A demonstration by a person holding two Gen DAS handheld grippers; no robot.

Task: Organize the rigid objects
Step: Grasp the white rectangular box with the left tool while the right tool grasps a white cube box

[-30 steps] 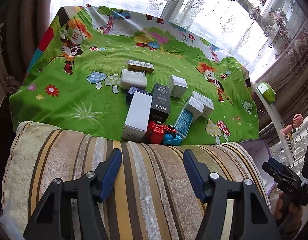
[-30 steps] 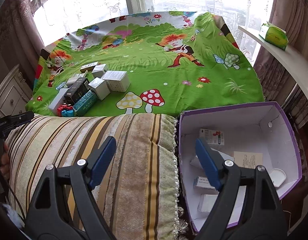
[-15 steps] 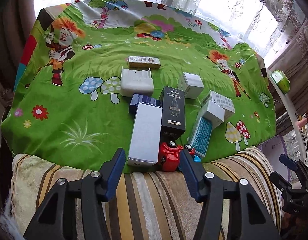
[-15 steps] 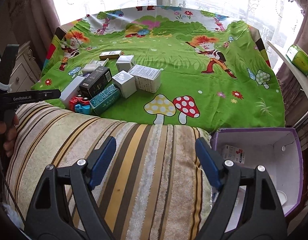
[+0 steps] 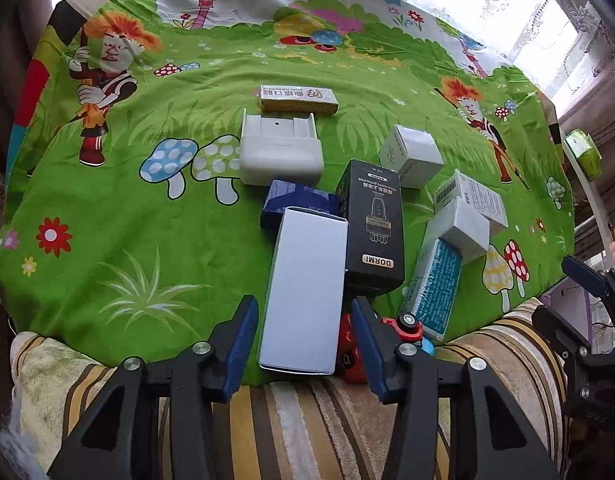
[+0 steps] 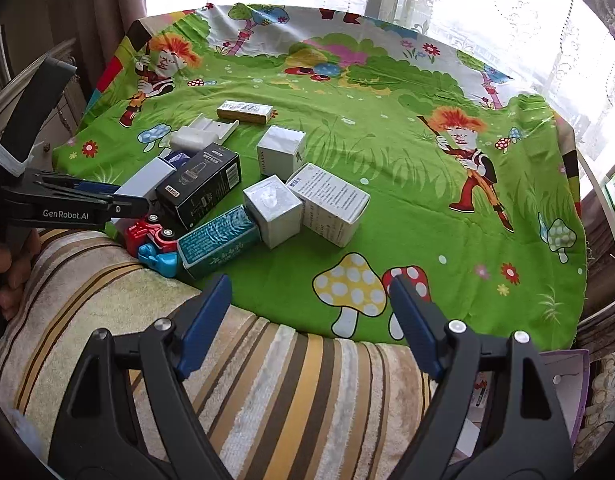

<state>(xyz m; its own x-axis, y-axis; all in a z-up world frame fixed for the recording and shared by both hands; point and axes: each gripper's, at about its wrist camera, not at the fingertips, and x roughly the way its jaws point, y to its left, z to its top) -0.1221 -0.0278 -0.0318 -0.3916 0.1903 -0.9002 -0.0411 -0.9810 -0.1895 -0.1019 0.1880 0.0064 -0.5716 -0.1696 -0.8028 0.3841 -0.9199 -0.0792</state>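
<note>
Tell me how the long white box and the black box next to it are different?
The long white box is plain, with no picture; the black box shows a drawing and the word DORMI. The white box looks longer than the black one. The white box sits between the left gripper fingers, whose jaws are closing; the black box lies outside them. Both lie flat, side by side.

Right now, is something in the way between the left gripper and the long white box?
Nothing visible is. The left gripper already straddles the near end of the long white box, its jaws closing with small gaps left. The red toy car crowds the right finger.
</note>
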